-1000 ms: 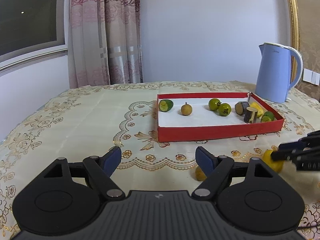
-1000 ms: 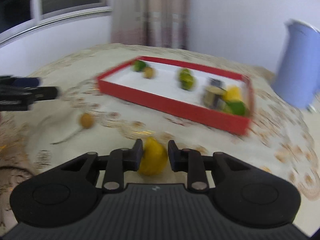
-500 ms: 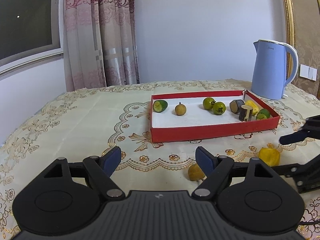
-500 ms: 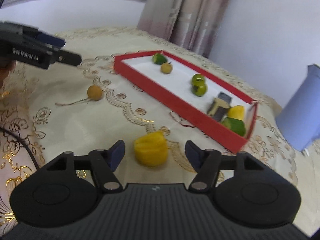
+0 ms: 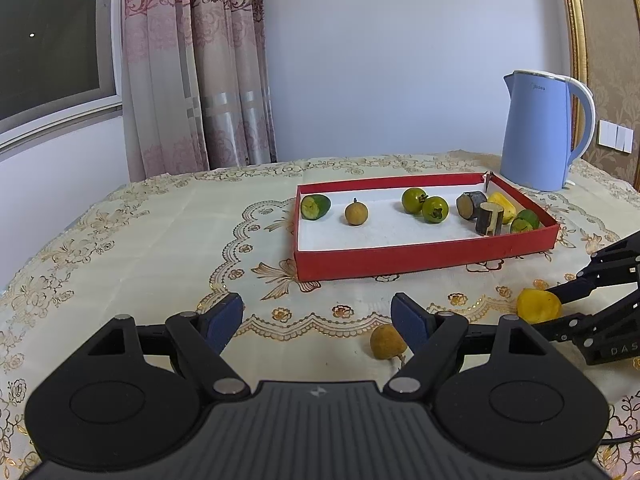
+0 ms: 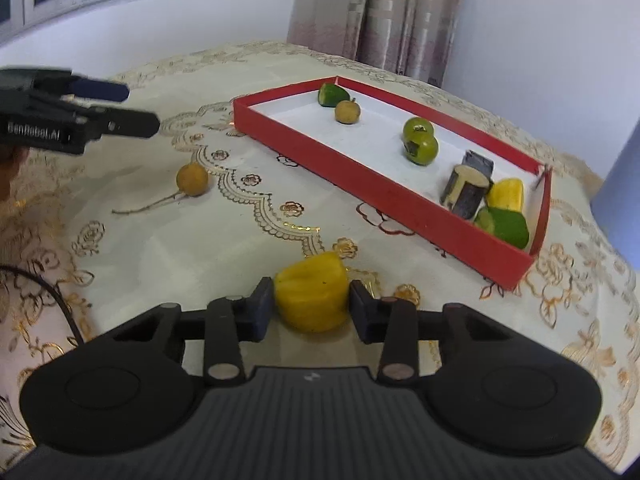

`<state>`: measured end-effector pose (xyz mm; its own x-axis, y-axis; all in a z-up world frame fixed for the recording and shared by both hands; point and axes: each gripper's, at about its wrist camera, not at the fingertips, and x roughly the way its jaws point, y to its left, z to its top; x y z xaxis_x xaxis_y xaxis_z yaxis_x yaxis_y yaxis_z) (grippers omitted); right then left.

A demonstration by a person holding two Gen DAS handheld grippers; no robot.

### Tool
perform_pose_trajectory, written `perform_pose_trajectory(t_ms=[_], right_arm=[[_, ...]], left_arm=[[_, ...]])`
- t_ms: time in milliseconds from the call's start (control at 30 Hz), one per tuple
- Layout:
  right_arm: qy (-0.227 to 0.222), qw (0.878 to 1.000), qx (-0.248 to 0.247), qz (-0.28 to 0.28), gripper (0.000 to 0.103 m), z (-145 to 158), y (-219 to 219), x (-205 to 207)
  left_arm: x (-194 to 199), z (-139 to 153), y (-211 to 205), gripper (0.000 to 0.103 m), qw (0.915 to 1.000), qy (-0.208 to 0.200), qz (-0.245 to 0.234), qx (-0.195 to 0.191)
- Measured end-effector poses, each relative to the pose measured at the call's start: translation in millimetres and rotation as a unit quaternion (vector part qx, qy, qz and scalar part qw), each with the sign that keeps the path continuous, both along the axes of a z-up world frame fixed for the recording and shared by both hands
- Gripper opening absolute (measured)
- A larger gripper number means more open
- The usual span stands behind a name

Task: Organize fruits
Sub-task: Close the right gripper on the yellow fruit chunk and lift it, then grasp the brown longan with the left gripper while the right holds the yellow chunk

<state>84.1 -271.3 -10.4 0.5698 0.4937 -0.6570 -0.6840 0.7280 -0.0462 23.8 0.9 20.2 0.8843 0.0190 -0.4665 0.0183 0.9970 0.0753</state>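
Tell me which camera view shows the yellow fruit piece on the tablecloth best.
The right wrist view: the yellow fruit piece sits large and central between the right gripper fingers. The left wrist view shows it small, at the right edge.

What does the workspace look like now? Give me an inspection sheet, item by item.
Surface: table under a cream embroidered cloth.
Job's things: red tray holds green fruits, a longan and cut pieces; loose longan and yellow piece lie on the cloth.
Clutter: blue kettle behind the tray.
Grippers: left claw open, empty; right claw has just been closing, pads against the yellow piece.
Cables: dark cable at the left edge of the right wrist view.
Surroundings: curtain, window, wall.
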Motion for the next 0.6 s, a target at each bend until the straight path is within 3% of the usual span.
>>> perform_pose_trajectory(t_ms=[433, 600], right_arm=[[-0.021, 0.997, 0.043, -0.066, 0.037, 5.0, -10.7, -26.3], [-0.022, 0.995, 0.055, -0.075, 0.037, 5.3, -13.8, -35.7]], left_arm=[[-5.1, -3.1, -0.9, 0.081, 0.9982, 0.010, -0.053, -0.026], [7.7, -12.8, -21.1, 0.081, 0.9976, 0.022, -0.064, -0.010]])
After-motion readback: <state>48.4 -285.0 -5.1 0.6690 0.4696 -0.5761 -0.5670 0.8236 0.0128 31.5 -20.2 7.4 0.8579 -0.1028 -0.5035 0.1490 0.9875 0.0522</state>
